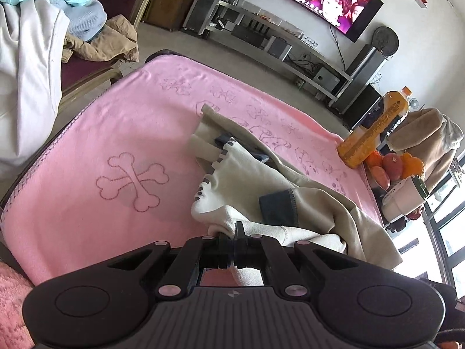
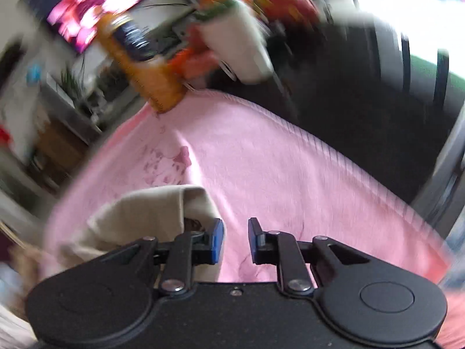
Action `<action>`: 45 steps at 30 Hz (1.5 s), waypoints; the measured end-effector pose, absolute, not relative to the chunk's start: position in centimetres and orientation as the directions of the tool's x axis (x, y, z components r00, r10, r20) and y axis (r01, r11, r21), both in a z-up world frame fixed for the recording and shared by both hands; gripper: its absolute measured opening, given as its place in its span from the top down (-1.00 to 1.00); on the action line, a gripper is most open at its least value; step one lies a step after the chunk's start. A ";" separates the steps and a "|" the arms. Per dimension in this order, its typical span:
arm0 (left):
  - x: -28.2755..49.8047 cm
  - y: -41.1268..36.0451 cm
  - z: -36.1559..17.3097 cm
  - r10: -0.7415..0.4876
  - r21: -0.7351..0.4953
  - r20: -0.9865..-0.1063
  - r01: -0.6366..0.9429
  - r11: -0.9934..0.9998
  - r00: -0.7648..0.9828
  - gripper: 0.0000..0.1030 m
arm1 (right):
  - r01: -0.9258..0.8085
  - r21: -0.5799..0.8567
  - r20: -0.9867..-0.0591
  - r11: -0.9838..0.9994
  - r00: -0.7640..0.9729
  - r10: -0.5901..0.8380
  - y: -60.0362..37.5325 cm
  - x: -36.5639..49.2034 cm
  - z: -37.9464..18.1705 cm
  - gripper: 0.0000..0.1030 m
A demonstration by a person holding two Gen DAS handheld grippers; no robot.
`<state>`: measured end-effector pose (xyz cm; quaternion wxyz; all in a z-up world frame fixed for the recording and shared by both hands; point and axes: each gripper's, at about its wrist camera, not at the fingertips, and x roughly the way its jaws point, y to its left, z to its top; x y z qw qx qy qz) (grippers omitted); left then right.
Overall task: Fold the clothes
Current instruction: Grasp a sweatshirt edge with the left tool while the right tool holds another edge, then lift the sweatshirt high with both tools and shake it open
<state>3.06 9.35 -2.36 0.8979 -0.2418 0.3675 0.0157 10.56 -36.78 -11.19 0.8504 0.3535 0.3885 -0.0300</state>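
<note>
beige garment still bunched, fold barely begun

the beige garment (image 1: 305, 192) lies crumpled on the pink towel (image 1: 116, 133) that covers the worktop, toward its right half, with a cream patterned piece (image 1: 232, 180) and a dark cuff (image 1: 277, 206) showing among the folds. i judge the fold hardly started: no flat panel, no squared edge, so spreading and every fold are left. my left claw (image 1: 231, 232) is pinched together on a cream edge at the near side of the heap. my right claw (image 2: 235, 240) stands apart and holds nothing, just beside the garment's bunched end (image 2: 151, 212); that view is smeared, so detail is poor. open towel lies to the left of the heap, good room for laying it out. on the right the towel's edge is close, with an orange bottle (image 1: 375, 128) and a fruit bowl (image 1: 404, 195) near it. more clothes (image 1: 58, 23) are piled well apart at far left.
</note>
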 end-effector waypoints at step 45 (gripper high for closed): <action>5.1 10.6 -0.6 -0.318 -0.624 -0.594 -0.173 0.762 0.739 1.00 | 0.290 0.835 -0.521 0.468 0.690 0.502 -36.7 9.4 -10.4 0.94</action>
